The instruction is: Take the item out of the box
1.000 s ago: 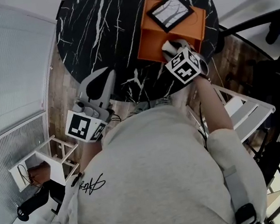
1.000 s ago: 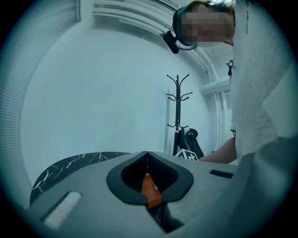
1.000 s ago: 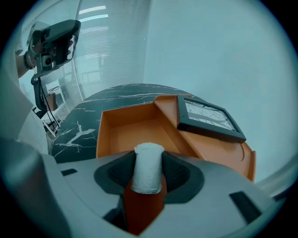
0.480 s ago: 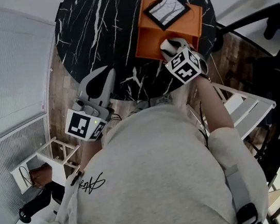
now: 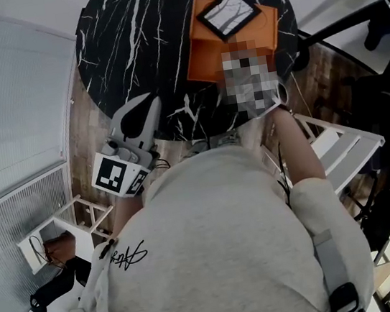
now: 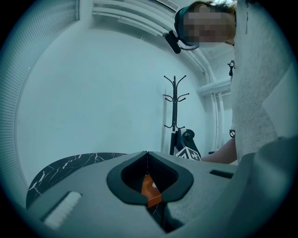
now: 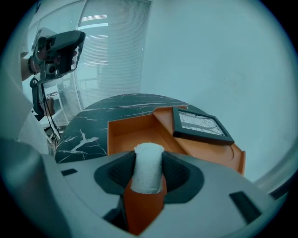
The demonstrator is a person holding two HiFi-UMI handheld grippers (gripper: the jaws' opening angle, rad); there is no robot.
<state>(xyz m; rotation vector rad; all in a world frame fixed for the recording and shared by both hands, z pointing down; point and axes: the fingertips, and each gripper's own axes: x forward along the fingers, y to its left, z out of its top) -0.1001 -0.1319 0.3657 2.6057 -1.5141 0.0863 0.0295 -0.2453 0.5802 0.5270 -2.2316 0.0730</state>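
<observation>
Head view, round black veined marble table point(image 5: 135, 44) standing over wood floor point(image 5: 77, 133), bearing orange box point(image 5: 201, 50), right gripper point(image 7: 149, 155) clamping white roll point(image 7: 148, 171), left gripper point(image 6: 147, 155) clenched empty.

Between the right gripper's point(image 7: 148, 173) jaws, the white roll point(image 7: 148, 160) showed only its upper end. The rest sat buried behind the pads and claw body, which also covered the orange box's point(image 7: 135, 132) near wall. Its material could not be told. From overhead that claw was masked out entirely. Ahead of the left gripper's point(image 6: 147, 155) pressed-together jaws, just a sliver of box showed. The table's point(image 5: 134, 37) edge nearest both claws lay under the person's sweatshirt point(image 5: 215, 243).
</observation>
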